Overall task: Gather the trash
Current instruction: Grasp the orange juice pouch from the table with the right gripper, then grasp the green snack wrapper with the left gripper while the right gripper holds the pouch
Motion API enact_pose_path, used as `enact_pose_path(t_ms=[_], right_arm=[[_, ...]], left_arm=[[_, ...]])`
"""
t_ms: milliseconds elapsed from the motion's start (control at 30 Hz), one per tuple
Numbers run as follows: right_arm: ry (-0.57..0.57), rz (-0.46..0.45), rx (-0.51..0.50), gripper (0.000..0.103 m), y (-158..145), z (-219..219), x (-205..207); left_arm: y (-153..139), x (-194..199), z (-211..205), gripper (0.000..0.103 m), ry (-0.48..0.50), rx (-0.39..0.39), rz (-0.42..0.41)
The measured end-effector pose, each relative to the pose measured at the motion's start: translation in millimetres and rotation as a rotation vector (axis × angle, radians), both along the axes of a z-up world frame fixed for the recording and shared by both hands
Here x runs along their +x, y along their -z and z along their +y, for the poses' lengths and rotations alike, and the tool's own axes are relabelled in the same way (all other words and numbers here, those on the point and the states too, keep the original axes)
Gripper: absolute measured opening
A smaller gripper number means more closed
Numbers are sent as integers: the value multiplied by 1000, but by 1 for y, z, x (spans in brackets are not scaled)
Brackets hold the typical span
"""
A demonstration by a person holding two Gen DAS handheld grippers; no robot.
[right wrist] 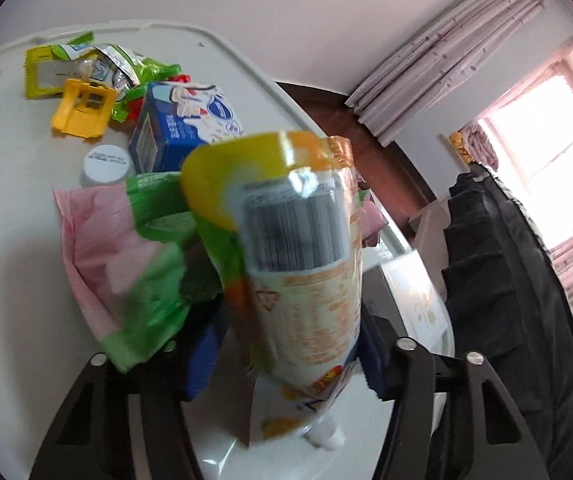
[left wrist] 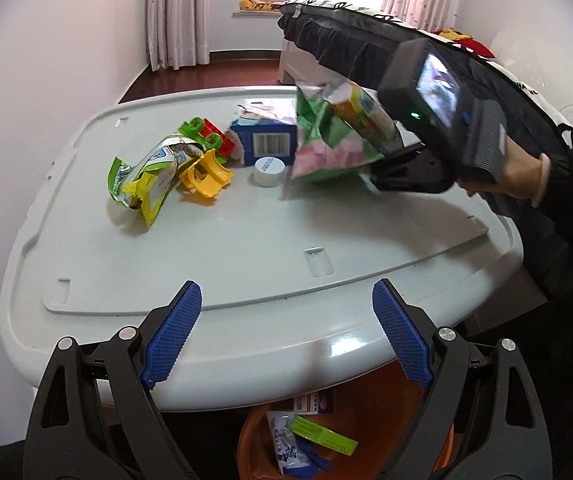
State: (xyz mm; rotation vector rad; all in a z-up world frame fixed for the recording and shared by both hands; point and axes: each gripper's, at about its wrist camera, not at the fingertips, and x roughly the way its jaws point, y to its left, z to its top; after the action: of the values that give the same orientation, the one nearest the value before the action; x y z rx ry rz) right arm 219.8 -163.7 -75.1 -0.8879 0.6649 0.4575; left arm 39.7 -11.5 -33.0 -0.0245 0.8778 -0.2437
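Black right gripper (left wrist: pixel 370 178) angled down, clamping wrappers (left wrist: pixel 338 132).

A pale grey plastic tabletop (left wrist: pixel 246 240) with rounded corners and a raised rim carried a small cluster near its far side. A crumpled green and yellow wrapper (left wrist: pixel 146 178) lay furthest left, touching a yellow toy piece (left wrist: pixel 206 176). Behind them sat a red and green toy block (left wrist: pixel 210 136). A blue carton (left wrist: pixel 266 140) stood just beside it, with a white bottle cap (left wrist: pixel 269 171) lying in front of the carton.
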Motion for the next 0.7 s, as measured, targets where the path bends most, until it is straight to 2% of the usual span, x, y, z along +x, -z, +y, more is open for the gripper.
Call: enact_pose_path(t_ms=[33, 100, 133, 267, 367, 500, 633, 700], right_arm=[[12, -3, 4, 44, 0, 1, 2], [51, 19, 32, 32, -3, -1, 7], [75, 38, 60, 30, -6, -4, 8], [144, 71, 161, 30, -25, -20, 0], [253, 112, 302, 30, -49, -44, -11], [409, 235, 572, 30, -75, -76, -41], [469, 366, 757, 30, -73, -80, -91], [461, 393, 802, 30, -68, -78, -108]], left_arm=[[1, -1, -1, 85, 3, 0, 3], [2, -2, -2, 85, 4, 9, 5], [2, -2, -2, 85, 4, 13, 4], [1, -4, 1, 85, 2, 1, 3], [1, -6, 5, 85, -10, 0, 7], [-3, -4, 15, 85, -29, 4, 21], [-9, 5, 27, 85, -19, 20, 57], [-14, 15, 32, 85, 2, 90, 67]])
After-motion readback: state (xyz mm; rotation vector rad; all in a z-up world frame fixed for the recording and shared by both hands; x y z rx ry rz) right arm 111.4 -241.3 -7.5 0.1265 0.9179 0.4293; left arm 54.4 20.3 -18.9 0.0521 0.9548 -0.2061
